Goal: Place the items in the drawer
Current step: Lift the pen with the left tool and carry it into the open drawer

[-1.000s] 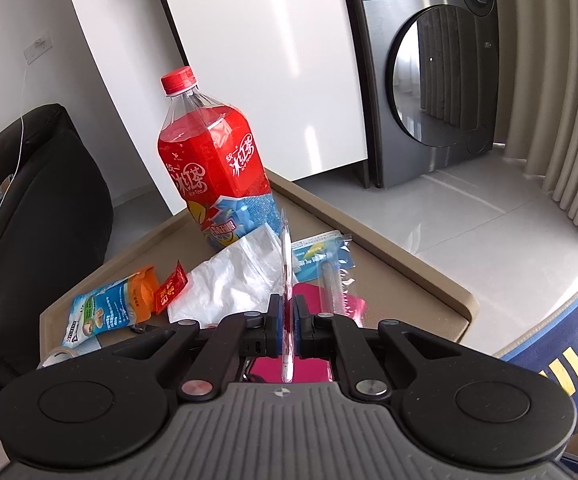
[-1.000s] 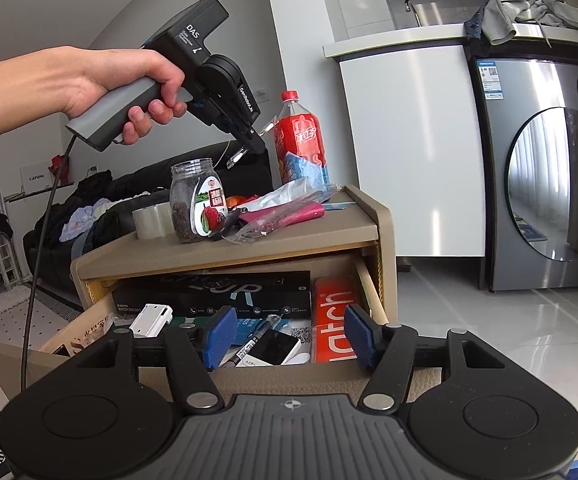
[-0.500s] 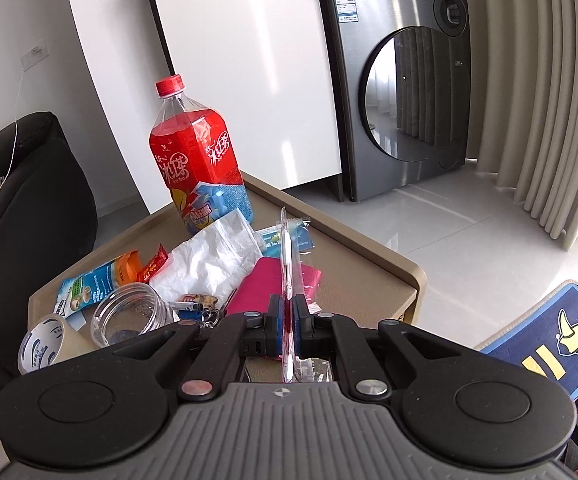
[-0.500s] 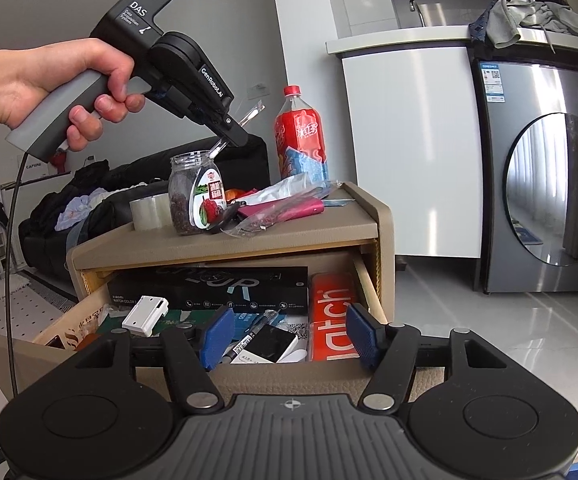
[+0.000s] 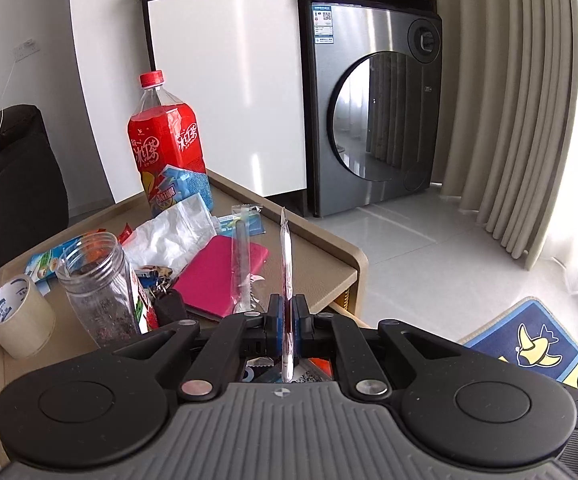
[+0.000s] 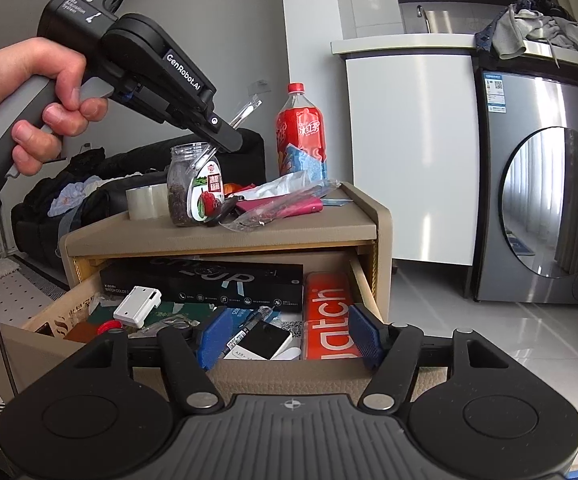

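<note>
Left gripper: its fingers were pressed together on a thin, clear plastic packet with something dark red inside. It was raised above the table, with the person's hand wrapped round the handle.
Packet: long, narrow and flat, standing edge-on out of the fingers. Its crimped end pointed away from the camera. It touched nothing else.
Why held that way: pinching it near one end probably kept the floppy wrapper from folding, ready to be carried over the drawer.
Right gripper: fingers spread wide apart and empty, low in front of the open drawer, likely waiting its turn.
Drawer: pulled out under the table top and already crowded with a long black box, a red box, a small white box and a pen.
Table top: still cluttered, with a red drink bottle, an open jar, a roll of tape, a pink wallet, keys and crumpled white plastic.
Task stage: by my reading, the packet had been lifted clear and lowering it into the drawer came next.
</note>
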Tool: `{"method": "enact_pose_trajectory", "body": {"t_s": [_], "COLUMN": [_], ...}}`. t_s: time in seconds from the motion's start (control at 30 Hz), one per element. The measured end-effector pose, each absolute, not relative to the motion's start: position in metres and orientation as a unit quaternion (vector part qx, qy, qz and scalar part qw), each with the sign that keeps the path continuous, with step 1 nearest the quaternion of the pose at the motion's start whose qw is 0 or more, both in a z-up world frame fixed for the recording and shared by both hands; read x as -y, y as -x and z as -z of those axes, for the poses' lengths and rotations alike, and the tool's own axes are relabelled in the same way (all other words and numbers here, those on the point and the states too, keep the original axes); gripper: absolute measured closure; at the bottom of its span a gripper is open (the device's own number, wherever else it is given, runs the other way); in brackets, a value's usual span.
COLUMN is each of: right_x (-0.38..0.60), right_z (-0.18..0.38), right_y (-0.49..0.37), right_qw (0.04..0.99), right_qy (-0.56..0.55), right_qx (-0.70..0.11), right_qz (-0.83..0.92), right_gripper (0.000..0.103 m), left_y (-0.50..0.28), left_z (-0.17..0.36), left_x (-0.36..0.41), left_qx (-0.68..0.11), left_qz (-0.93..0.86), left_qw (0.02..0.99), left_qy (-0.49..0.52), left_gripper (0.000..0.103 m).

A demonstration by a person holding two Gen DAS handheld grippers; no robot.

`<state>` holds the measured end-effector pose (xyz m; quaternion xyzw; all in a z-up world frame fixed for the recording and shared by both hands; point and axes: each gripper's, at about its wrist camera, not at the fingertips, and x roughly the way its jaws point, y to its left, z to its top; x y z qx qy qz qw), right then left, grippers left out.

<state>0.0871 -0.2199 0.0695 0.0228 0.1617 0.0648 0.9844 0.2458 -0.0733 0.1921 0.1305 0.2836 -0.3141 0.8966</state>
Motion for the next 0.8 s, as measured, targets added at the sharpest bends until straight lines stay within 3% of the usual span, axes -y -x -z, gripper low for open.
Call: {"method": "enact_pose_trajectory", "body": {"t_s": [0.37, 0.8], "right_x": [0.219, 0.213], "right_z": [-0.069, -0.066], "right_y": [-0.087, -0.086], "right_qw": [0.985, 0.986], "right_qy": [-0.026, 0.001], "right_qx": [-0.16, -0.156], "right_qz": [-0.061, -0.055], "right_gripper": [0.035, 0.034], "left_y": [-0.219, -0.222], "left_z": [-0.178, -0.126], "left_x": [0.046, 0.041], "left_qx": [-0.268, -0.302], "left_qz": [0.315, 0.341], "left_qw": [0.904, 0.885], "left_qy": [-0.107, -0.099], "left_gripper": [0.097, 0.097]}}
